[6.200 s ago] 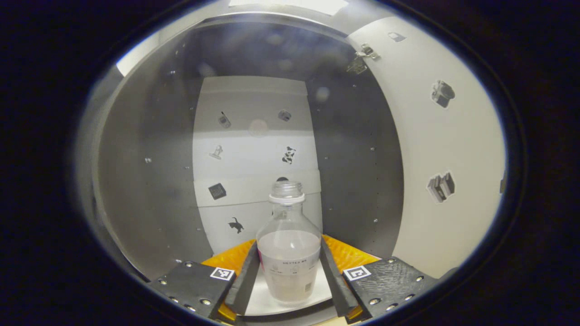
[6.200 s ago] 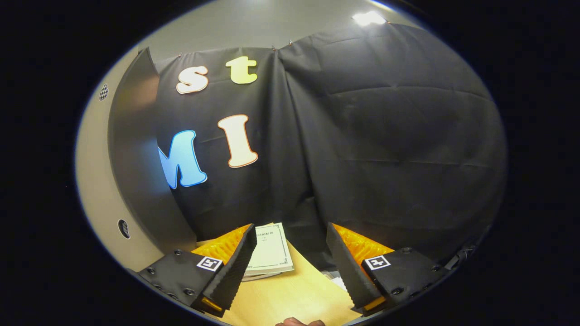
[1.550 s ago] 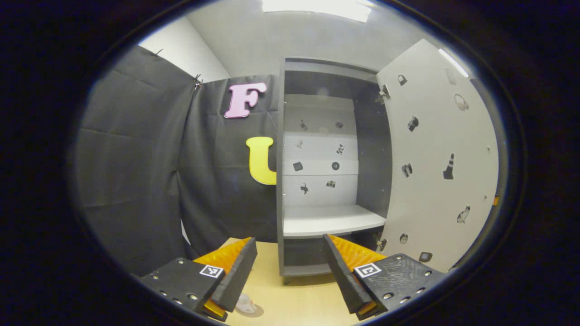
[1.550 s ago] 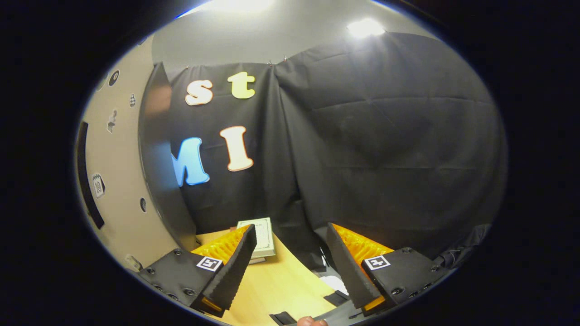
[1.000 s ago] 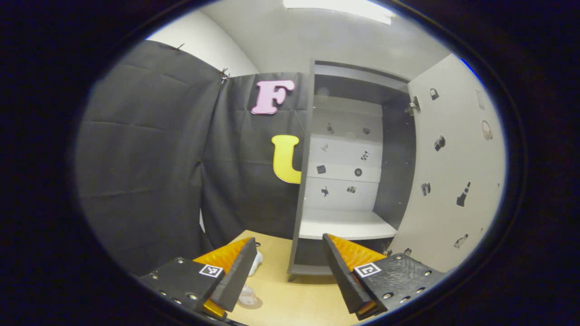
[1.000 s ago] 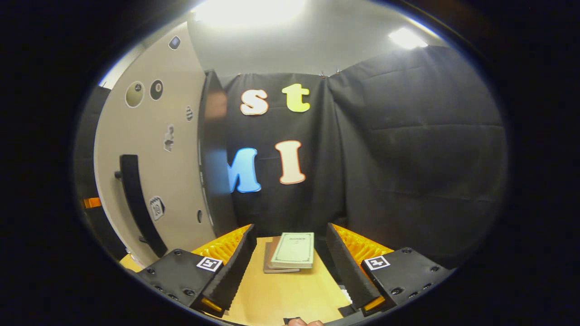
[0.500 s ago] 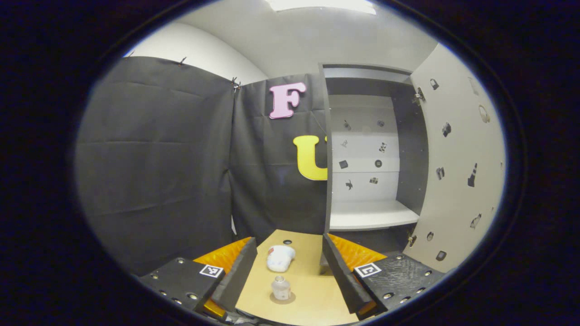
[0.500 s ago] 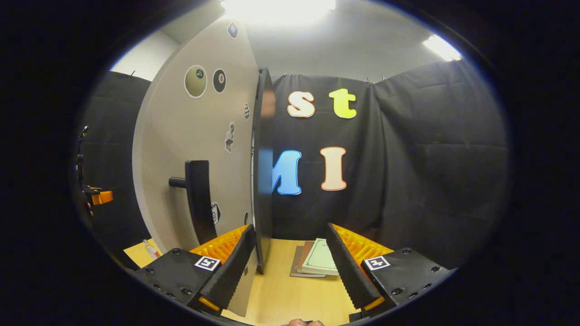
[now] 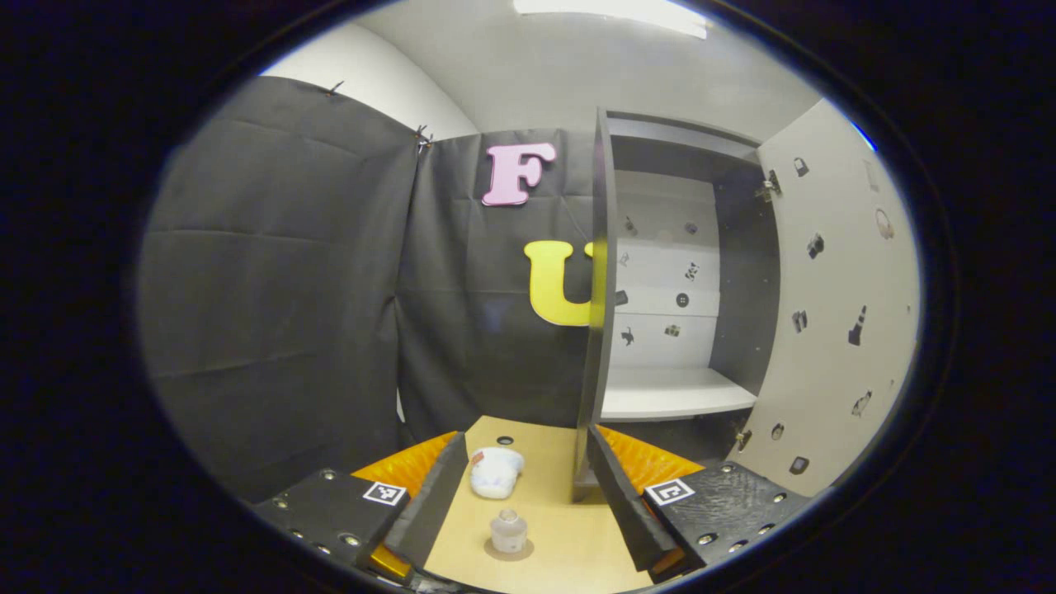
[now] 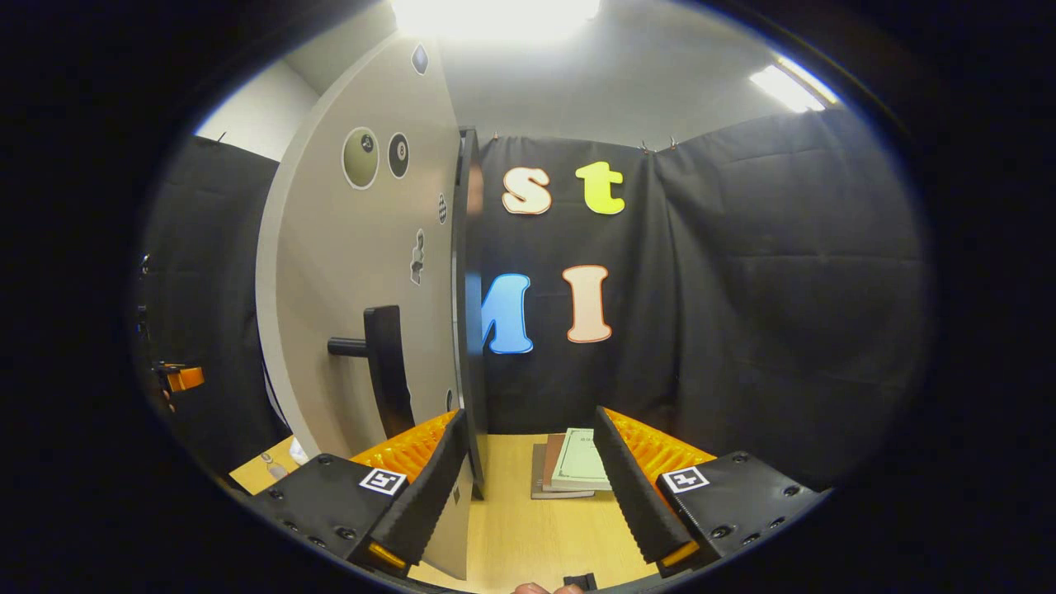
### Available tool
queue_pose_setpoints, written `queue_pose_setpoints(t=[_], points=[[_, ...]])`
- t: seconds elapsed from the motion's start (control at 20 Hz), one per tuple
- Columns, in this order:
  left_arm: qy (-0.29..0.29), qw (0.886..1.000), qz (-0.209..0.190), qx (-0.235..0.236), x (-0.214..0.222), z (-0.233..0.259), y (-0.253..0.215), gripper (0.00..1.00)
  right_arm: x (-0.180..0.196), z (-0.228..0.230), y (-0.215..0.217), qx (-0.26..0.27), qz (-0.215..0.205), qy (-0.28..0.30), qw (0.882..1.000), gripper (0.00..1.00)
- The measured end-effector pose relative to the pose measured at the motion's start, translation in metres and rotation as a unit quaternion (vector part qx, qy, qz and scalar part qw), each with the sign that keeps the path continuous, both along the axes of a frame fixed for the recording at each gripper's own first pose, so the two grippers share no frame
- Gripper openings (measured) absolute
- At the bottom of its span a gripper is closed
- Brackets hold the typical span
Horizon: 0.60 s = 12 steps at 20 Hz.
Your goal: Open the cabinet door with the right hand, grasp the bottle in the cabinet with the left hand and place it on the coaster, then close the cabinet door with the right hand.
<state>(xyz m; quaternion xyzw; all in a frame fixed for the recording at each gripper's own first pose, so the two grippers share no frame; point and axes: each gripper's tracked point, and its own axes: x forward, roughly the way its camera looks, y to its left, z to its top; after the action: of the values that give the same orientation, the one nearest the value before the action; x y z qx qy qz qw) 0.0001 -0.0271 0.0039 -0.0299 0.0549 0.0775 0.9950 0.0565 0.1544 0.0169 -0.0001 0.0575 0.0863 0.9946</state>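
Here the left gripper (image 9: 521, 495) hangs over the table (image 9: 569, 553) with its fingers spread wide and nothing between them. Below that gap the bottle (image 9: 508, 530) stands upright on the coaster (image 9: 509, 551), well clear of both fingers. Just behind it lies a white crumpled object (image 9: 494, 472). The cabinet (image 9: 660, 272) stands open further back: a pale bare shelf (image 9: 672, 393), small dark stickers on its back panel, and the door (image 9: 833, 313) swung out to the right, its inner face also dotted with stickers.

The right gripper view gives the door's outer face (image 10: 363, 272), with two round stickers up top and a dark handle (image 10: 386, 371). The right gripper (image 10: 528, 487) is likewise spread and empty, its left finger just beside the door's lower edge; contact cannot be judged. Two stacked books (image 10: 573, 472) lie on the table beyond. No print on the books or bottle is legible.
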Motion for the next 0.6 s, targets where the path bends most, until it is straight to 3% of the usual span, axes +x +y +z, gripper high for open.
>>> queue_pose_setpoints(t=[0.45, 0.5, 0.6], points=[[0.010, 0.999, -0.031, 0.005, 0.023, -0.011, 0.038, 0.87, -0.024, -0.003, 0.077, 0.027, 0.012, 0.015, 0.999, 0.96], [0.011, 0.999, -0.034, 0.004, 0.024, -0.013, 0.042, 0.88, -0.026, -0.004, 0.087, 0.031, 0.017, 0.019, 0.999, 0.92], [0.013, 0.999, -0.040, 0.002, 0.026, -0.018, 0.050, 0.88, -0.027, -0.005, 0.107, 0.037, 0.028, 0.026, 0.999, 0.92]])
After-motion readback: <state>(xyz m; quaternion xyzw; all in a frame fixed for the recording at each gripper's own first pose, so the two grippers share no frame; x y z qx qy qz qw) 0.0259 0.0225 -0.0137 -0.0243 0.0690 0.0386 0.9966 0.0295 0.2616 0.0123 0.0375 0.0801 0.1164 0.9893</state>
